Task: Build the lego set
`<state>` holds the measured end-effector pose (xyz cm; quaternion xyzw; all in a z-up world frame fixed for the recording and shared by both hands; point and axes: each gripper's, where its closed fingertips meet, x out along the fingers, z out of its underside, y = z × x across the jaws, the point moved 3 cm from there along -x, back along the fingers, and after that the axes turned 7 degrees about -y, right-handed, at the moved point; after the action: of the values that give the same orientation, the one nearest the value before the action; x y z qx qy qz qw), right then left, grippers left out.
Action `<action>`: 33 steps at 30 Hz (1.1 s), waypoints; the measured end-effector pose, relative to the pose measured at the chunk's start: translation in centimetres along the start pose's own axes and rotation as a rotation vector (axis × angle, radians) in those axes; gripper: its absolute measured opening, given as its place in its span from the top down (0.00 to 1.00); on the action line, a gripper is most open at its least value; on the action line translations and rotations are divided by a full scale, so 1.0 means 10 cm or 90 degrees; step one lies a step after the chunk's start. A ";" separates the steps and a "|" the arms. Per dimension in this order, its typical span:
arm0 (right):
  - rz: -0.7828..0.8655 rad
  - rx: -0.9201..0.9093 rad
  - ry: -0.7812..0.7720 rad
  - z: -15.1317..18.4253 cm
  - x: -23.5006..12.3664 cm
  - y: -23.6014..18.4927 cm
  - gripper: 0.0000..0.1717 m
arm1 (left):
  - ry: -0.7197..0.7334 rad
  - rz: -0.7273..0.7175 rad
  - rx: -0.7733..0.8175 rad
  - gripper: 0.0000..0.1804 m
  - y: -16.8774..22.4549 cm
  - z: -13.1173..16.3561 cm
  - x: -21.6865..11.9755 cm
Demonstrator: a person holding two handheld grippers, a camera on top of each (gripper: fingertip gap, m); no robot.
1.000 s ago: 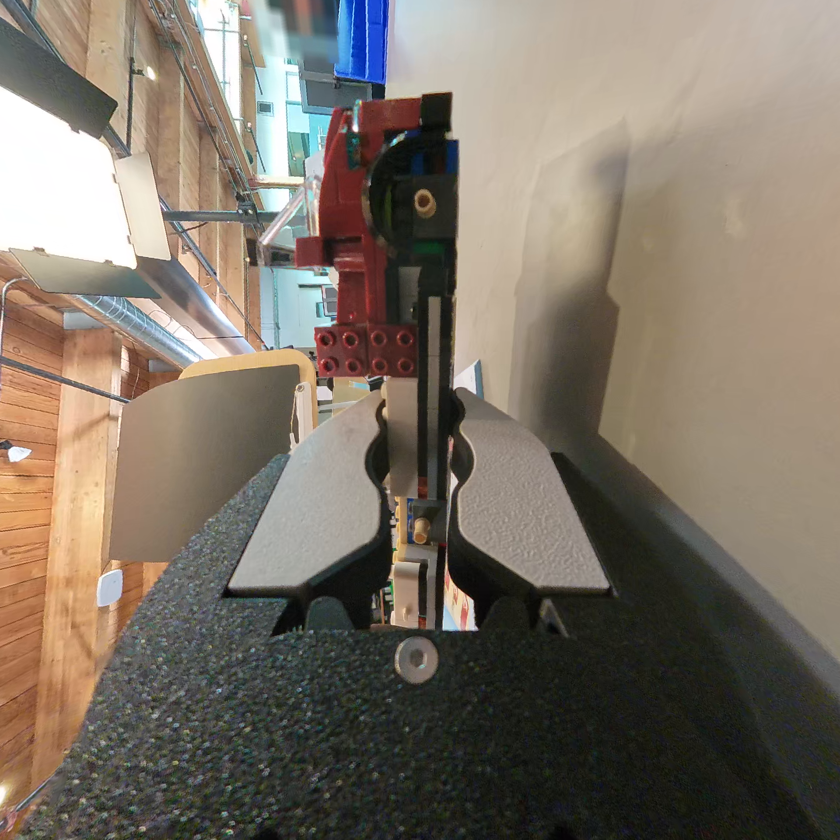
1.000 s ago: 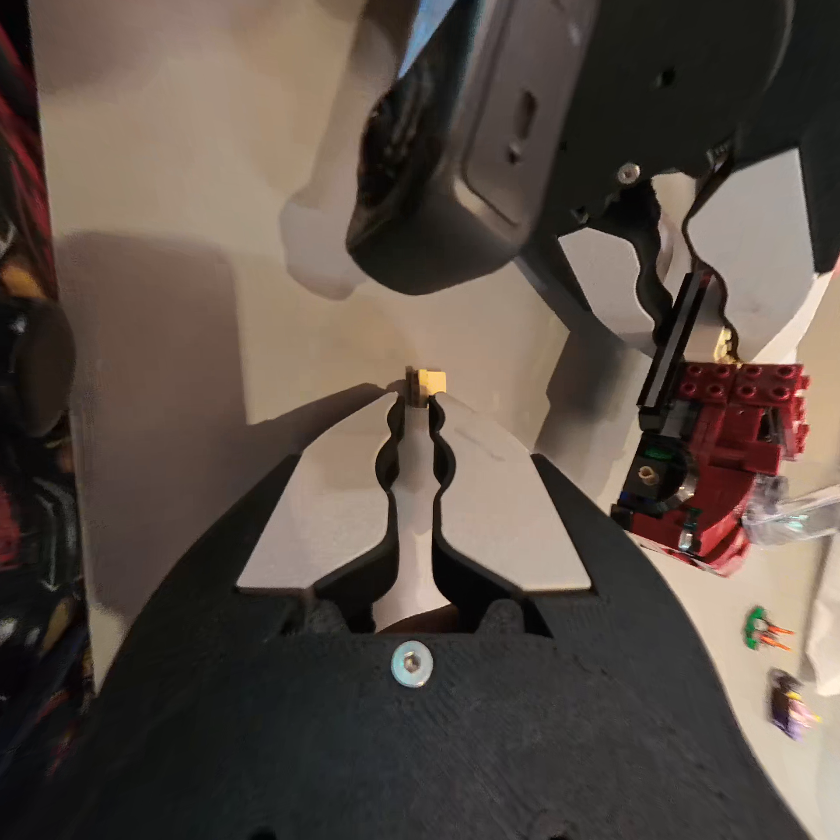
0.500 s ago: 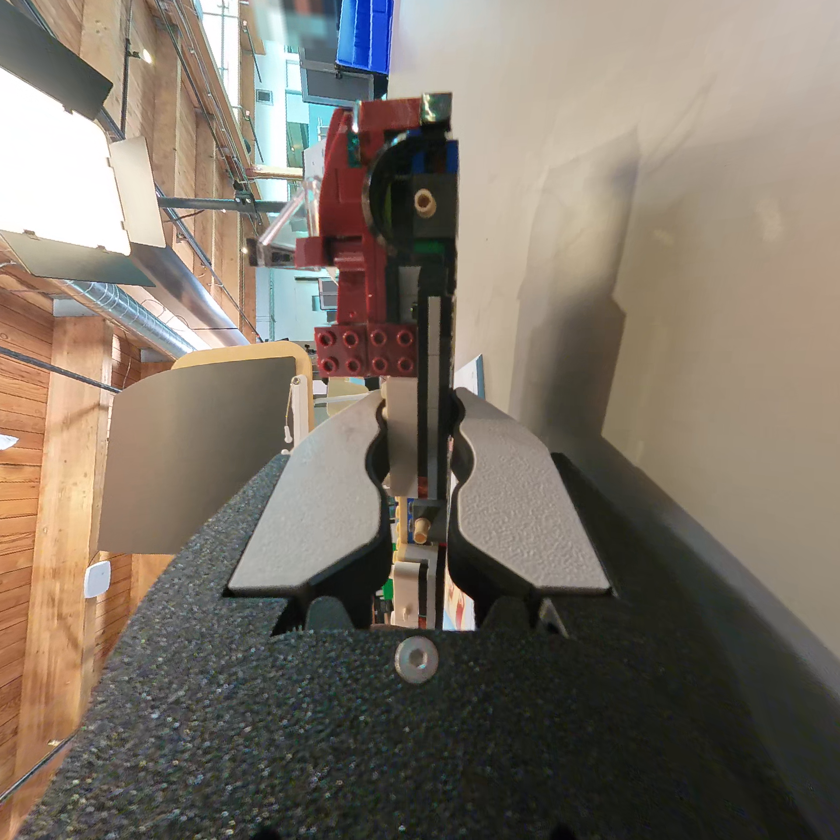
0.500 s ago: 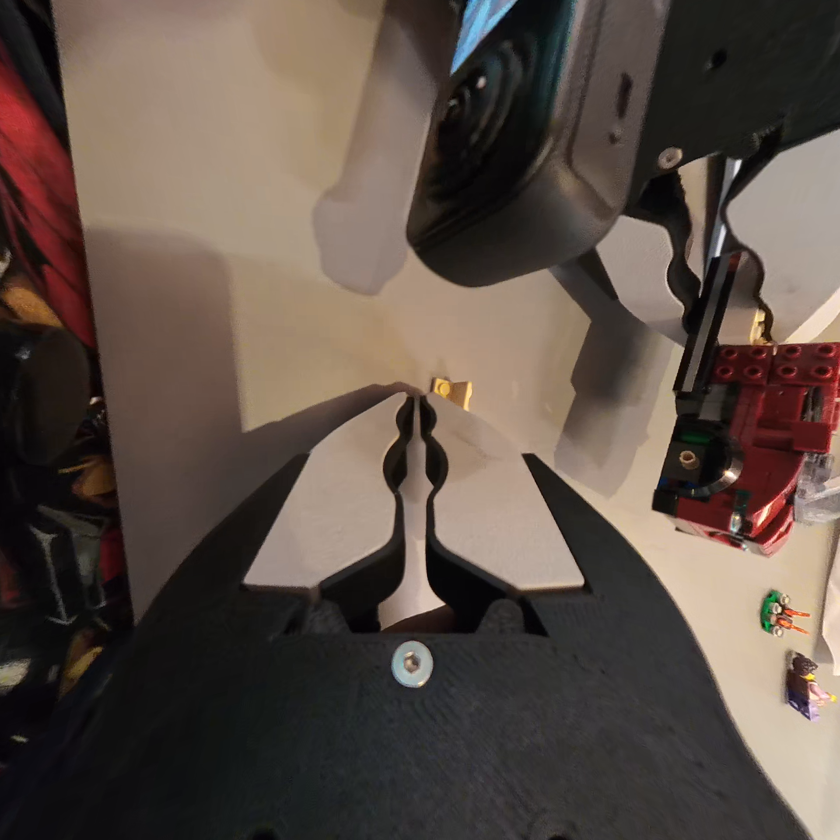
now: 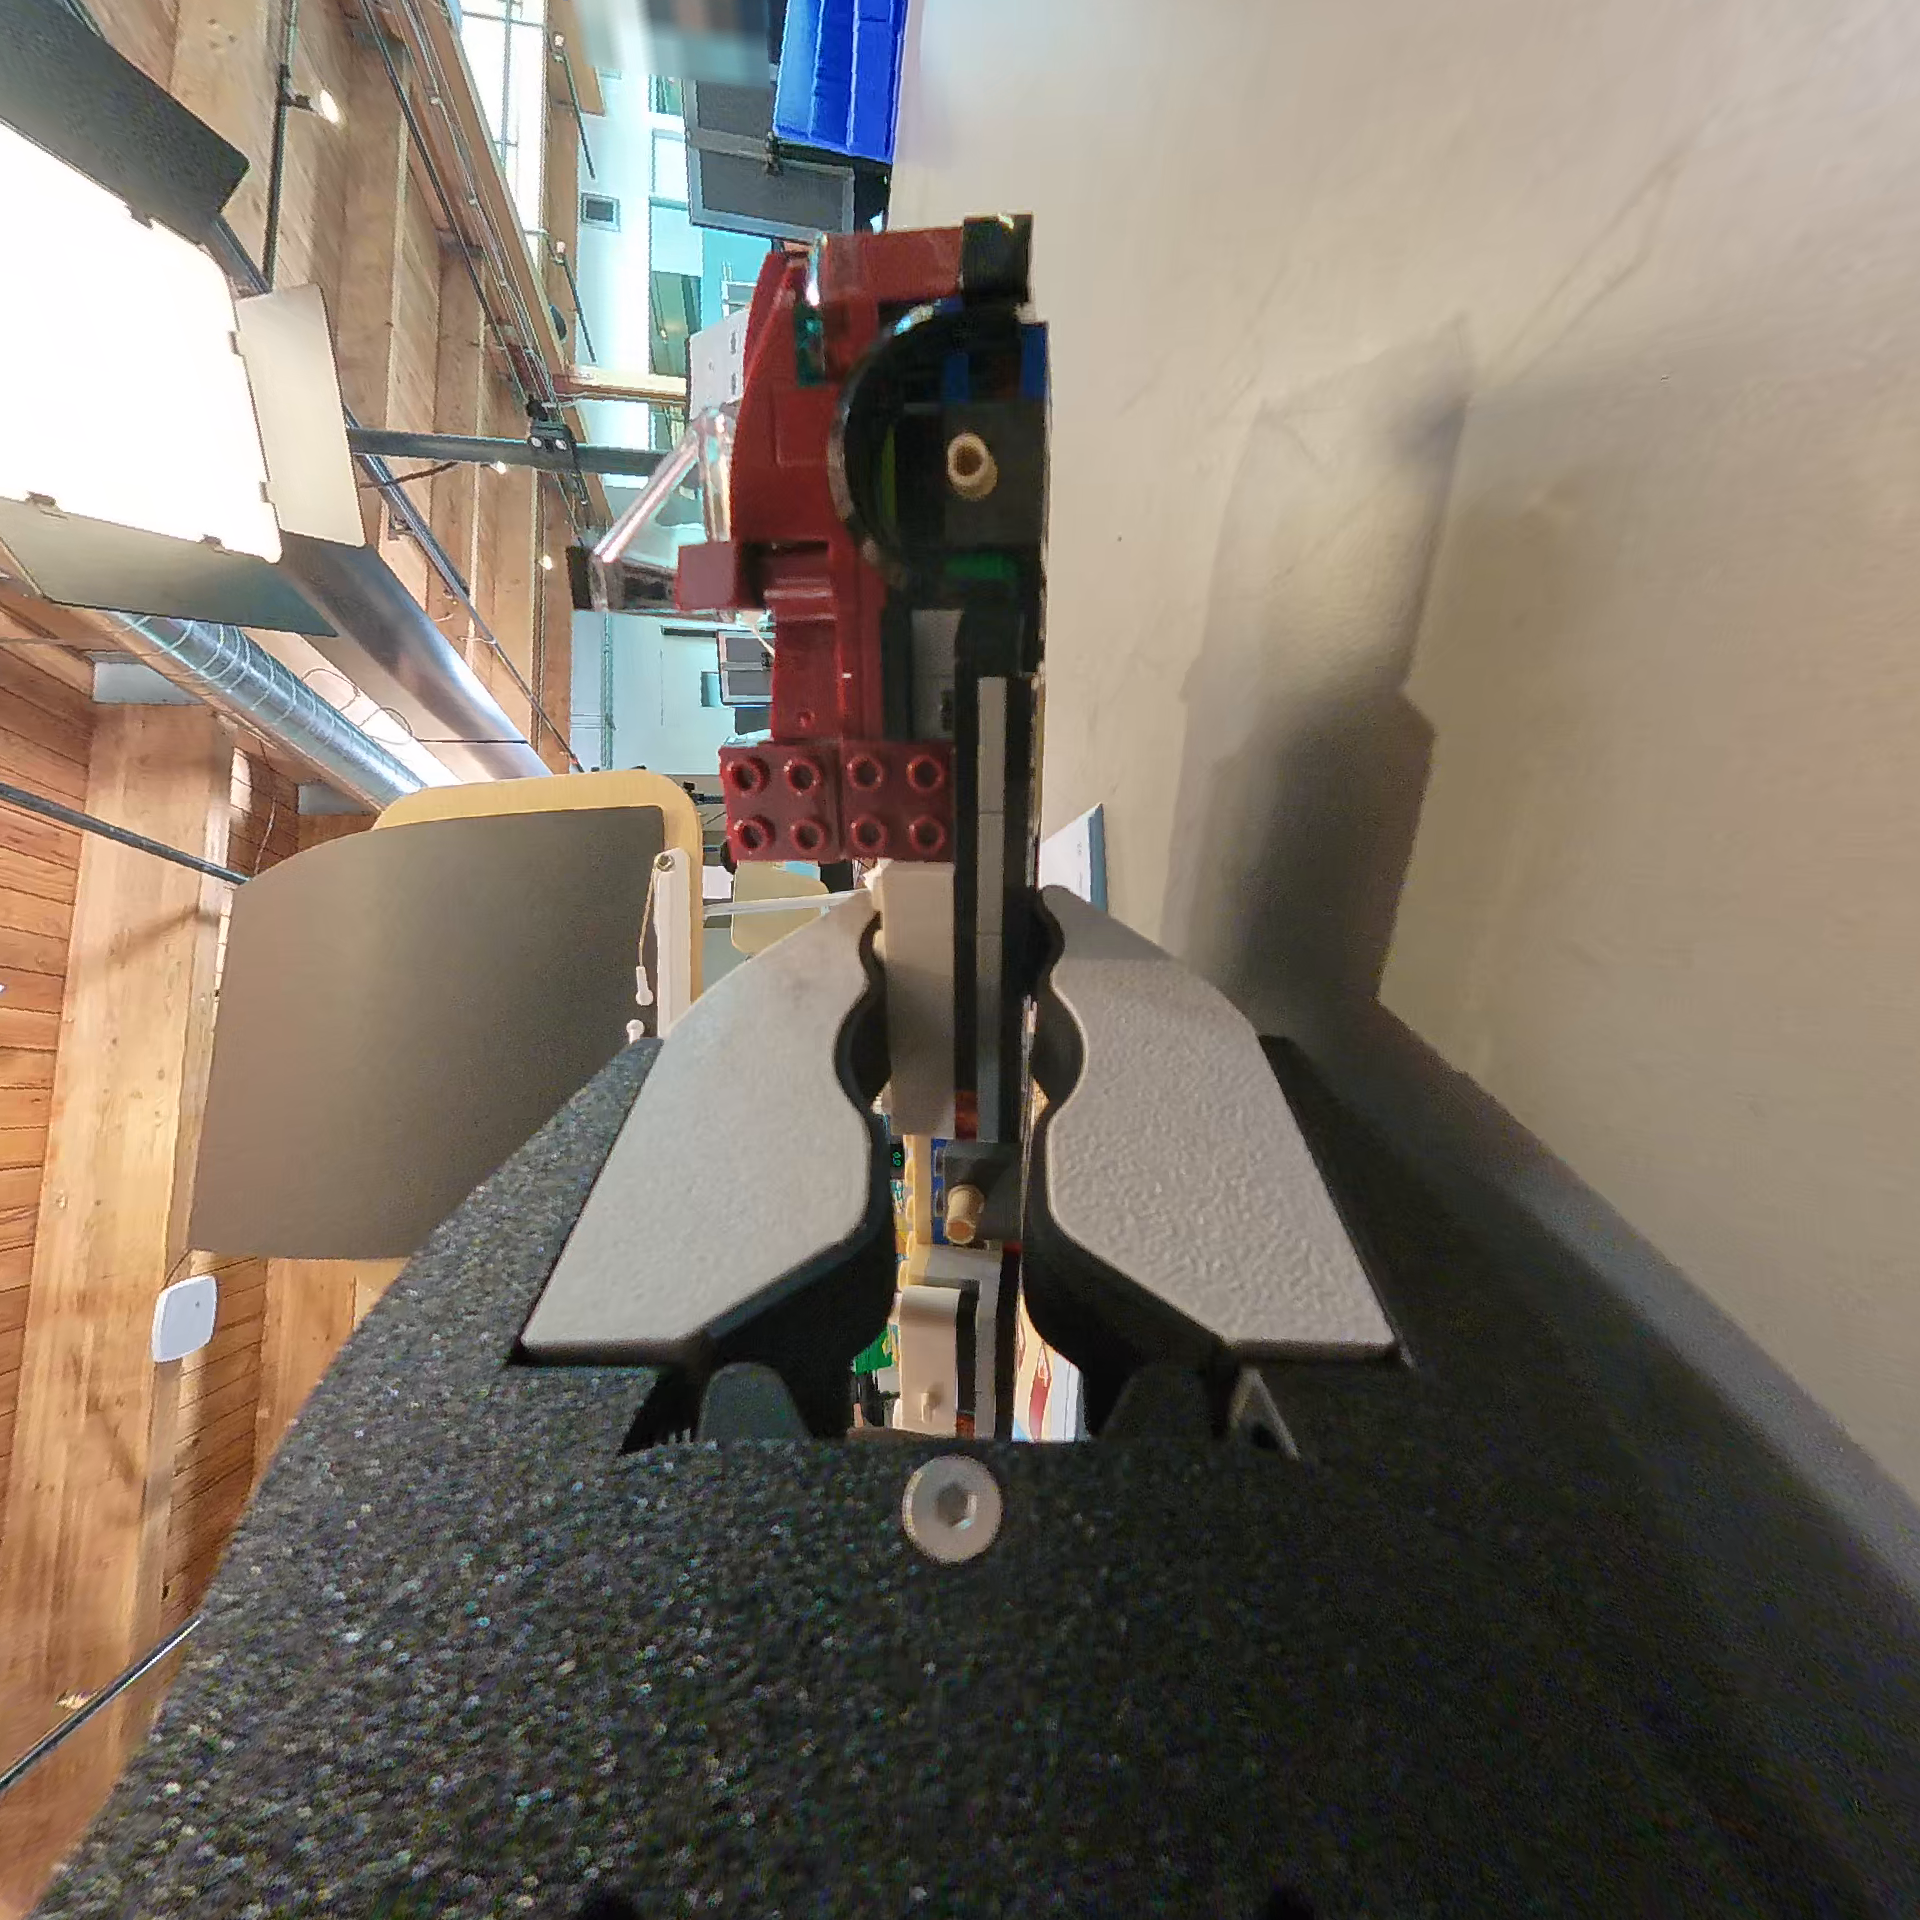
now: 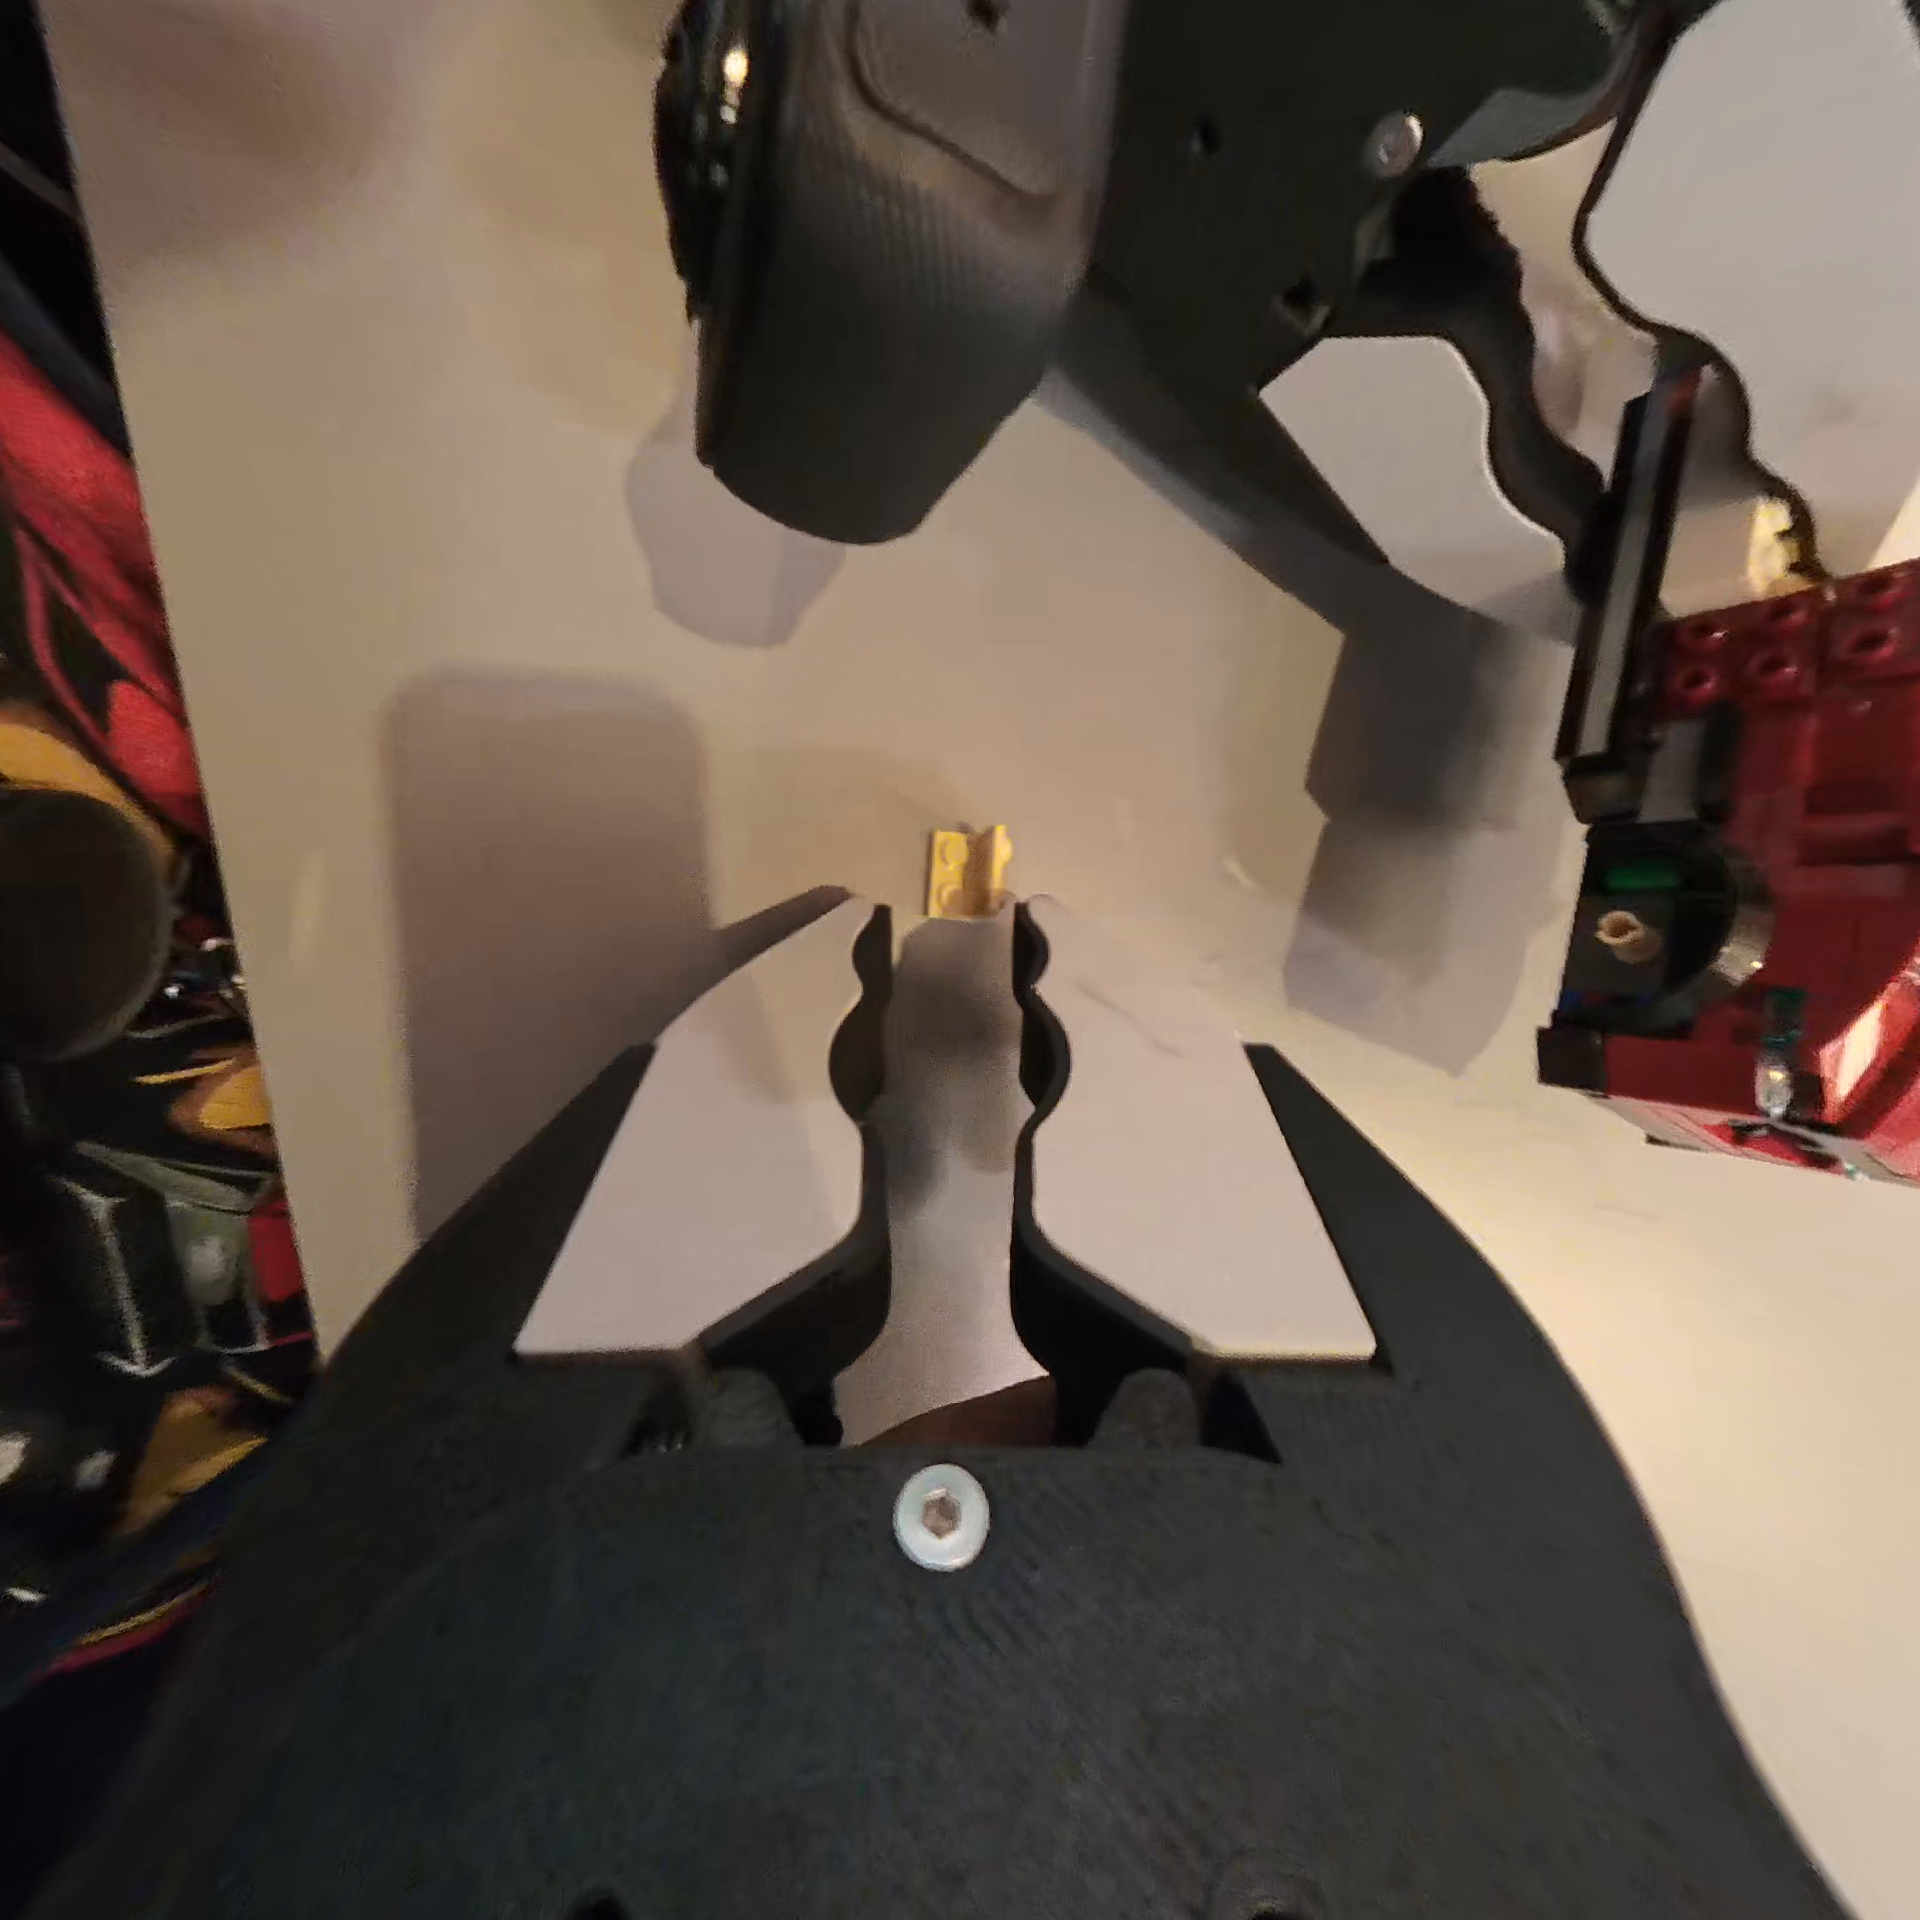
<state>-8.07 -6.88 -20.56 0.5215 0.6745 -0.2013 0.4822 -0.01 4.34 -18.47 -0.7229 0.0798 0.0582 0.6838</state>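
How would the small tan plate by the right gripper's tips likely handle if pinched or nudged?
The tan plate is tiny and thin, so probably very light and apt to skid on the smooth table. Its low edges give the open right gripper little to pinch. It lies flat and shouldn't roll.

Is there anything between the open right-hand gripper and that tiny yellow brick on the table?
Nothing visible. The yellow brick lies on the bare table just beyond the tips of the open right gripper, with nothing in the gap. The left gripper, clamped on the red model, hangs off to the side.
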 end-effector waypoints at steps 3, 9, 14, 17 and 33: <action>-0.010 -0.004 -0.005 -0.01 0.00 -0.05 0.88 | 0.003 -0.003 -0.003 0.87 -0.01 -0.02 0.04; -0.022 -0.023 -0.002 -0.06 -0.02 -0.19 0.88 | 0.009 -0.010 -0.001 0.87 0.00 -0.05 0.09; -0.018 -0.036 0.016 -0.17 0.01 -0.29 0.87 | 0.018 -0.023 0.004 0.87 -0.03 -0.08 0.10; 0.001 -0.057 0.021 -0.17 -0.04 -0.26 0.87 | 0.021 -0.040 0.014 0.87 -0.06 -0.09 0.08; -0.069 -0.245 -0.011 -0.22 -0.03 0.00 0.88 | 0.034 -0.064 0.037 0.87 -0.09 -0.10 0.03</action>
<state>-9.10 -5.33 -19.26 0.3813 0.7232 -0.0989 0.5672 0.42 3.34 -17.55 -0.7069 0.0630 0.0021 0.7045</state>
